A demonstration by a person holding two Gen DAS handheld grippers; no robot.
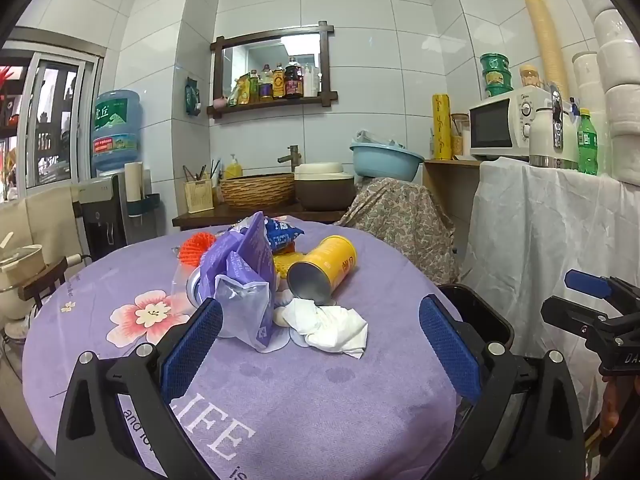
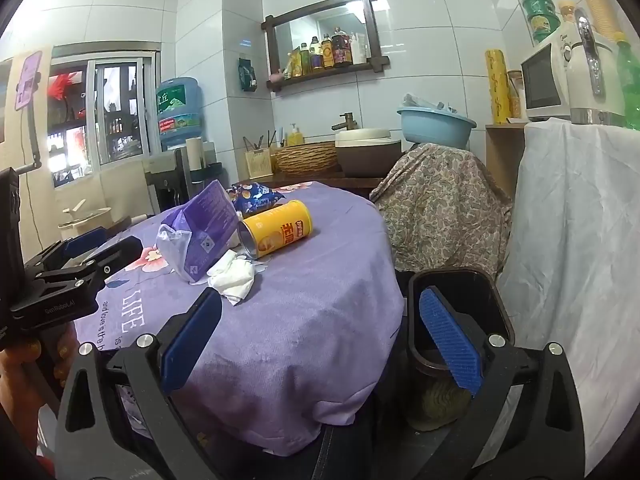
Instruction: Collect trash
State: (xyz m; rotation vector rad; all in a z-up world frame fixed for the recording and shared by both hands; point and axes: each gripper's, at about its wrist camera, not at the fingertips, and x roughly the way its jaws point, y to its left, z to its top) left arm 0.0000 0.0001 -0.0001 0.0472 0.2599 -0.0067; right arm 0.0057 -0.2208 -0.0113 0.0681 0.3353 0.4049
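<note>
1. On the purple tablecloth [image 1: 320,400] in front of you sits the trash: a crumpled white tissue [image 1: 328,326], a purple bag [image 1: 244,280] and a yellow can [image 1: 322,270] tipped on its side — all bunched together.
2. Your left gripper [image 1: 320,344] hovers short of the tissue, jaws spread wide, holding nothing.
3. Your right gripper [image 2: 320,344] is likewise wide apart and empty, at the table's edge — above the black bin [image 2: 460,304], whose contents look like paper, hard to tell.

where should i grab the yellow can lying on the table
Grip the yellow can across its round body near the middle, coming down from above with the fingers either side of its length. It lies on its side, open mouth toward the crumpled tissue; both grippers are open and empty.
</note>
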